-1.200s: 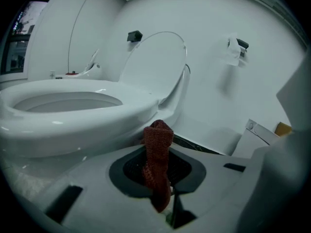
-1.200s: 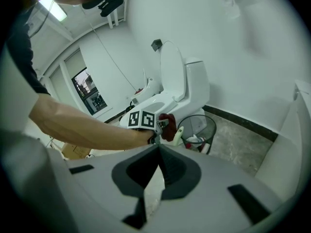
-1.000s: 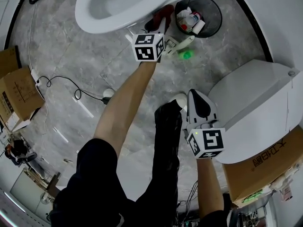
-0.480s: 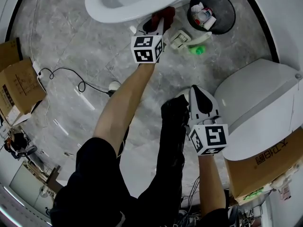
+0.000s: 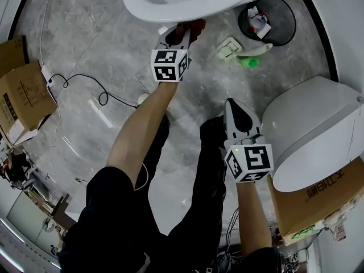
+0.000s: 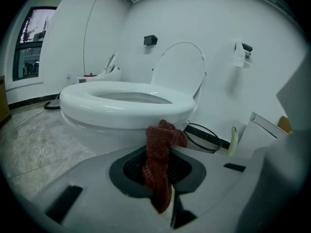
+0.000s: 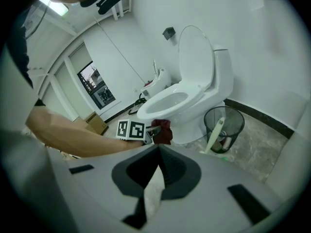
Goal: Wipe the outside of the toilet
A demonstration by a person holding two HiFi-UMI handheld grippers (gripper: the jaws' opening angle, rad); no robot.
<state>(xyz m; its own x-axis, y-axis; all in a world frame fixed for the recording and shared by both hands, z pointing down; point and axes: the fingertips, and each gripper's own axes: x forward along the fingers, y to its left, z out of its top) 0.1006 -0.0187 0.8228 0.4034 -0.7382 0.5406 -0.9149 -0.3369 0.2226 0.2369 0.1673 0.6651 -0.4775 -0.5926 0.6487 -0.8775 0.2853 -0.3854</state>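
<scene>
Left tool (image 5: pixel 180 36) (clamped) holds red cloth (image 6: pixel 163 140) just below toilet (image 6: pixel 121 101) rim

A black short-sleeved top (image 5: pixel 114 209) and black trousers (image 5: pixel 207 175); flanking the trousers, the pale grey left gripper (image 5: pixel 181 32) and right gripper (image 5: pixel 234 106) carry white, black-marked cubes (image 5: pixel 168 65).

Washroom with storage clutter — white toilet (image 5: pixel 187 4), lid raised; second white toilet (image 5: pixel 313 129) near it; grey marble-look tile floor (image 5: pixel 85 38); wire waste bin (image 5: pixel 273 16); paper holder (image 6: pixel 240 52) on white wall. Floor edge — cardboard boxes (image 5: pixel 23 95), loose cable (image 5: pixel 85 90).
</scene>
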